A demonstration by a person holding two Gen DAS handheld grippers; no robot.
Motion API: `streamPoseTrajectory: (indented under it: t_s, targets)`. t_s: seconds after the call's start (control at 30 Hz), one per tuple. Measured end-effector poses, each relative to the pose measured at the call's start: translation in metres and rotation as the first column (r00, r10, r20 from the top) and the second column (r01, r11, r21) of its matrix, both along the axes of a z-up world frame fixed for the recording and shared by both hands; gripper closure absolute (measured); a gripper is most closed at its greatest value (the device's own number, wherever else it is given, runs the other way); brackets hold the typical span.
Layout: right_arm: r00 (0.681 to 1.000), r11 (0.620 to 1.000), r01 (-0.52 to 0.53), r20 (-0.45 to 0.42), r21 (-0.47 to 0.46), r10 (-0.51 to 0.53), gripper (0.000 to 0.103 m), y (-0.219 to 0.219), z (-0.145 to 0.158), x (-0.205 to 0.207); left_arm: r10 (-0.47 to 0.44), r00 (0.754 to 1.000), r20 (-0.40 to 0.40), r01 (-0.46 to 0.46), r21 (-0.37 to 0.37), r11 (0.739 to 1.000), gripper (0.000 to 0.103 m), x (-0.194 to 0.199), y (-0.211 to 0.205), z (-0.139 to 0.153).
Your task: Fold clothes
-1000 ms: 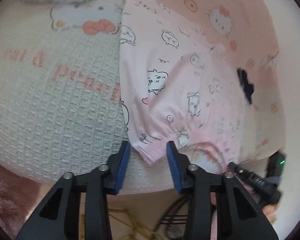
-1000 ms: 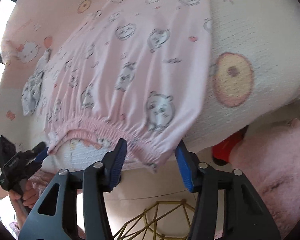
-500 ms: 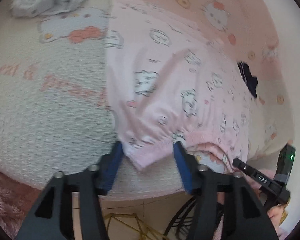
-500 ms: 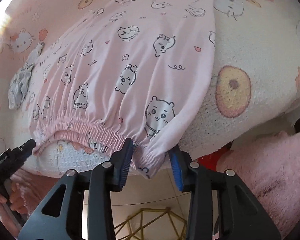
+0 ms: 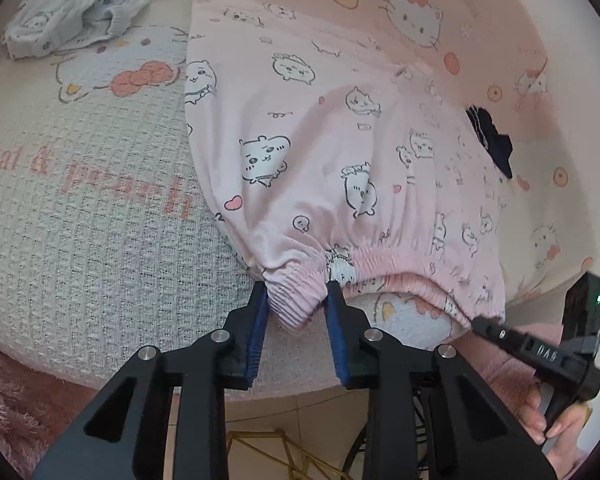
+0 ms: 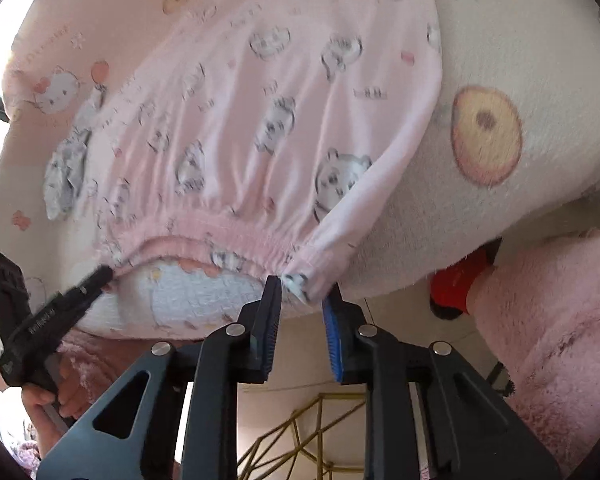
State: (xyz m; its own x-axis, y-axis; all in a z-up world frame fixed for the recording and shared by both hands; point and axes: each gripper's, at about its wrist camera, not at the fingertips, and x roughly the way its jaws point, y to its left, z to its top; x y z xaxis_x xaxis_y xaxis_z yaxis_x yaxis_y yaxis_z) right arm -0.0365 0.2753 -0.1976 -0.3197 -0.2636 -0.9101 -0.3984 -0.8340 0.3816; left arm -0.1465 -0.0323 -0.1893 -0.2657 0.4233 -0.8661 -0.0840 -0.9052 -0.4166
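Pink printed trousers [image 5: 300, 152] lie flat on the patterned bed cover [image 5: 100, 240], with the elastic waistband [image 5: 400, 260] at the near edge of the bed and the legs running away from it. That placement puts both waistband corners within reach of the person at the bedside.

The left gripper [image 5: 296, 304] has one waistband corner between its blue pads [image 5: 258, 320]. Its jaws are closing, and the bunched elastic fills the gap between them. The right gripper [image 6: 302, 304] stands at the opposite corner, also closing, with the tip of the hem between its jaws; the gap is narrow, but contact by both pads cannot be confirmed.

Judgement: taking both corners at once is meant to let the waistband be lifted evenly and carried over the legs for a first fold.

A crumpled white garment [image 5: 84, 12] and a dark item [image 5: 490, 140] lie further back, clear of the work.
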Motion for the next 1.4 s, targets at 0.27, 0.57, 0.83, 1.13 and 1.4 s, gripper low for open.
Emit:
streamPoseTrajectory:
  t_s: [0.27, 0.57, 0.83, 1.13, 1.4]
  targets:
    - [0.994, 0.989, 0.100, -0.026, -0.113, -0.103, 0.061, 0.013, -0.013, -0.012, 0.034, 0.999, 0.040, -0.037, 0.096, 0.995, 0.062, -0.005, -0.010, -0.007]
    - [0.996, 0.995, -0.040, -0.078, 0.091, 0.047, 0.090, 0.002, 0.011, -0.008, -0.017, 1.000, -0.021, 0.017, 0.010, 1.000, 0.083, 0.001, 0.006, 0.003]
    - [0.982, 0.943, -0.159, -0.053, 0.293, 0.182, 0.093, -0.020, 0.022, -0.015, -0.071, 0.997, -0.035, 0.069, -0.064, 0.996, 0.083, 0.011, 0.006, 0.011]
    - [0.994, 0.974, -0.111, 0.007, 0.196, 0.112, 0.092, 0.002, 0.012, -0.009, -0.063, 0.997, 0.043, 0.065, -0.045, 0.997, 0.070, 0.008, 0.000, 0.002]
    - [0.991, 0.975, 0.020, -0.136, 0.220, 0.011, 0.085, 0.025, 0.053, -0.005, 0.018, 0.996, -0.085, -0.030, -0.139, 0.990, 0.066, -0.021, -0.033, 0.038]
